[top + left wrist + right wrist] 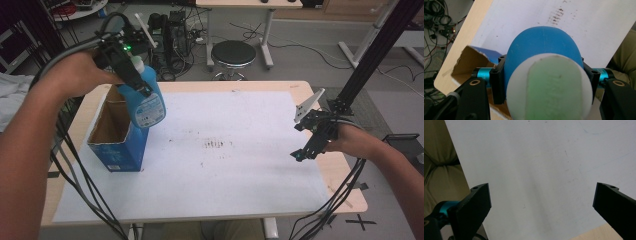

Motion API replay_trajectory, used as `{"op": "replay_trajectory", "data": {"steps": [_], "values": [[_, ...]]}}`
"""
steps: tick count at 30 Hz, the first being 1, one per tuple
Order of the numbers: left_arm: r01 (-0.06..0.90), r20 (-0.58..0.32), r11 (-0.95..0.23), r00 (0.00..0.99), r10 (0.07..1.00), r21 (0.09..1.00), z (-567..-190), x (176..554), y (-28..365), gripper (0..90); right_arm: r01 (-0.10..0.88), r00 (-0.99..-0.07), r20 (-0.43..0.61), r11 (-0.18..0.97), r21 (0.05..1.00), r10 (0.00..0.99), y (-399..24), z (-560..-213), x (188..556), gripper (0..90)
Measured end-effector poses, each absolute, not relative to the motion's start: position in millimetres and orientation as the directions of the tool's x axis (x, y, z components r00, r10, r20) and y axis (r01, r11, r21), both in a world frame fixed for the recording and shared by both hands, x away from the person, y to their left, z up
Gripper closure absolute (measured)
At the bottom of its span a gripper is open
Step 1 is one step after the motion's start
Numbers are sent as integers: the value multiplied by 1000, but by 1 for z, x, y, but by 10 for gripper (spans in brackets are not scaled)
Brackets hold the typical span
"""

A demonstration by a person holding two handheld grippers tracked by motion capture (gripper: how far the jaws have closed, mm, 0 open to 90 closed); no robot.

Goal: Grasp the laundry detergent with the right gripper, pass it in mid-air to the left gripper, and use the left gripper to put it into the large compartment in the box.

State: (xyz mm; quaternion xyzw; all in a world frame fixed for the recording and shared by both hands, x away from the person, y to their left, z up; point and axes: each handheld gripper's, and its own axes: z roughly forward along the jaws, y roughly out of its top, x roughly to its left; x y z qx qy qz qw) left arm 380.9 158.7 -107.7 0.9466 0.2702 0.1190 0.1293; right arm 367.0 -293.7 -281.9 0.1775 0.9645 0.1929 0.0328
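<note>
Two jaws of the left gripper (134, 80) clamp a blue bottle (146, 102) below its white cap (549, 87), above the open blue cardboard box (118, 136) — the label is unreadable. The right gripper (305, 150) is wide apart, holding nothing, over the white sheet (225, 165); a black stool (233, 54) stands beyond the table (345, 185).

Inventory by count. Bottles: one blue bottle (147, 102) with one white cap (548, 87). Boxes: one open blue cardboard box (120, 145). Grippers: two, a left gripper (134, 82) and a right gripper (307, 150). Tabletops: one tabletop (345, 180), carrying one white sheet (240, 165). Stools: one round black stool (233, 54) on the floor beyond. Further tables: one, at the far edge of the high view. Hands: two.
</note>
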Motion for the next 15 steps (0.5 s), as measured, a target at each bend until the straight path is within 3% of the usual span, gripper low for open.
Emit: {"op": "replay_trajectory", "data": {"steps": [13, 15], "values": [[576, 167, -726, 728, 664, 377, -95, 377, 206, 379, 309, -944, 14, 869, 387, 329, -296, -279, 369, 8], [565, 183, -746, 740, 647, 351, -93, 379, 213, 379, 312, -943, 15, 868, 385, 333, -296, -279, 368, 9]]}}
